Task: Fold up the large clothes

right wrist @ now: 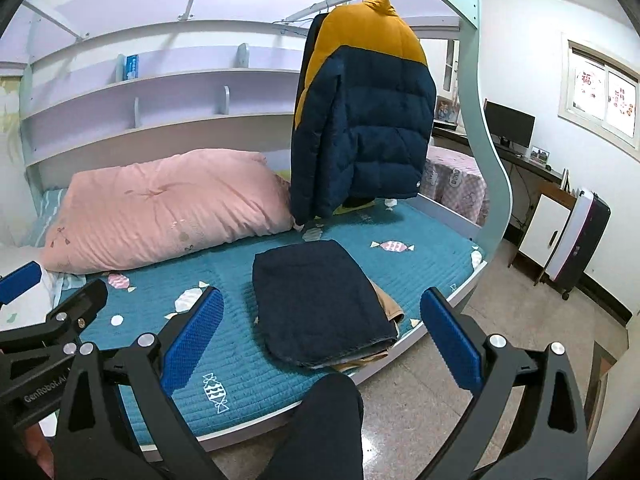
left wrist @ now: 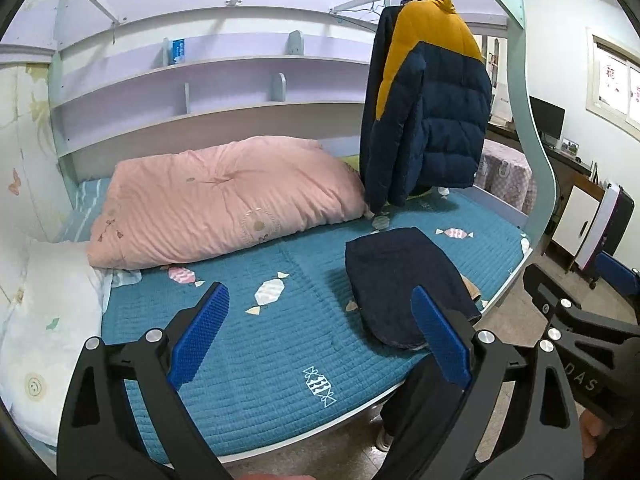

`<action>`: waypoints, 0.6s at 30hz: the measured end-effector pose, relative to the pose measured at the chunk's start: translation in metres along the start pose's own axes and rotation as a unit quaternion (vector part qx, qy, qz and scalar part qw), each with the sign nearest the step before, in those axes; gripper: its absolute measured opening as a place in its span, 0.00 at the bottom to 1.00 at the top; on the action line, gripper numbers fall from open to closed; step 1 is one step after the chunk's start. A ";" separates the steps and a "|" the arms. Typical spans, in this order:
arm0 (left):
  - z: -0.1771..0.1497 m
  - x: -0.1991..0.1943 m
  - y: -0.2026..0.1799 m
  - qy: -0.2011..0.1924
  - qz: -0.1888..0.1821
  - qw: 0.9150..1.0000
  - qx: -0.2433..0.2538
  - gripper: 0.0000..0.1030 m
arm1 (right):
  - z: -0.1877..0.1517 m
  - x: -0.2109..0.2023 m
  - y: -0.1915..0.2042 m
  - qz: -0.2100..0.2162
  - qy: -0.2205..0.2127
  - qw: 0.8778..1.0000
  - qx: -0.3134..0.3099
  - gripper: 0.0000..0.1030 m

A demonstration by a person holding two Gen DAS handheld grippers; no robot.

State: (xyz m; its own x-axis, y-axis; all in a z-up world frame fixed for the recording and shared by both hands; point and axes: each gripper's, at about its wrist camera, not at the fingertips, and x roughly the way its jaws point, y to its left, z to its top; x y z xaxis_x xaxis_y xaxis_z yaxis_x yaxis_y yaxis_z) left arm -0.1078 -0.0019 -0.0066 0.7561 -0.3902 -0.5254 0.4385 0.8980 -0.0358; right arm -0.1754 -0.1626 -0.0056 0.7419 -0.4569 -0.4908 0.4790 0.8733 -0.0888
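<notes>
**Puffer jacket hangs over the bed, both grippers empty**

A bedroom, seen from two hand-held grippers poised at the edge of a bed (left wrist: 280, 332) with a teal quilted cover. At far left a white pillow (left wrist: 48, 320) lies against the wall, and beside it a bulky pink duvet (left wrist: 224, 204) takes up the back of the mattress. The left gripper (left wrist: 320, 338) hovers over bare cover with its blue fingers (left wrist: 198, 336) spread wide and holding nothing. Right of centre, a folded dark garment (right wrist: 320, 304) rests near the bed's front edge on top of a tan one, only a sliver of which shows. Above and behind, a navy and mustard puffer jacket (right wrist: 368, 120) hangs from a rail (right wrist: 320, 4) under the upper bunk, one sleeve dangling close to the duvet's corner. The right gripper (right wrist: 324, 340) is likewise wide open and empty, pointing towards the folded pile. At far right stand a desk with a monitor (right wrist: 508, 124) and a purple suitcase (right wrist: 580, 240).

The jacket, likely the next piece to fold, looks light but thick, soft and springy, with a slick shell that may slip; shoulders or hem seams seem the surest holds. It must come off the rail first, and the duvet and the folded pile leave limited flat room for spreading it
</notes>
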 end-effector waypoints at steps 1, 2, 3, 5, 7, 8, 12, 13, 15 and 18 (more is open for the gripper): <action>0.000 -0.001 0.000 -0.001 0.002 1.000 0.001 0.90 | 0.000 -0.001 0.001 0.000 -0.001 1.000 -0.001 0.93; -0.001 -0.003 0.000 -0.004 0.003 1.000 0.001 0.90 | 0.000 -0.001 0.001 0.000 -0.002 1.000 -0.001 0.93; -0.001 -0.004 0.000 -0.004 0.002 1.000 0.003 0.90 | 0.000 -0.001 0.002 0.000 -0.002 1.000 -0.002 0.93; -0.001 -0.005 0.000 -0.002 0.004 1.000 0.004 0.90 | 0.000 -0.002 0.003 -0.002 0.000 1.000 -0.001 0.93; -0.002 -0.006 0.000 -0.002 0.006 1.000 0.001 0.90 | 0.000 -0.003 0.003 0.003 0.003 1.000 0.001 0.93; -0.002 -0.008 0.000 -0.003 0.006 1.000 0.001 0.90 | 0.001 -0.004 0.003 0.005 0.002 1.000 0.002 0.93; -0.004 -0.010 0.001 0.000 0.008 1.000 0.007 0.90 | 0.001 -0.007 0.003 0.001 0.002 1.000 -0.003 0.93; -0.005 -0.010 0.001 0.000 0.009 1.000 0.007 0.90 | 0.002 -0.007 0.002 0.000 0.002 1.000 -0.005 0.93; -0.005 -0.010 0.002 0.003 0.008 1.000 0.005 0.90 | 0.002 -0.008 0.001 0.001 0.003 1.000 -0.005 0.93; -0.006 -0.008 0.003 0.010 0.005 1.000 0.005 0.90 | 0.002 -0.008 0.001 0.002 0.005 1.000 -0.006 0.93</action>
State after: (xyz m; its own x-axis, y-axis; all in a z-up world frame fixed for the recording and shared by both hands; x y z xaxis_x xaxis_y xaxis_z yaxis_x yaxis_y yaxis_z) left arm -0.1153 0.0052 -0.0073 0.7502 -0.3770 -0.5431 0.4358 0.8998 -0.0227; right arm -0.1799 -0.1590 -0.0002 0.7384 -0.4518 -0.5006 0.4706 0.8770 -0.0972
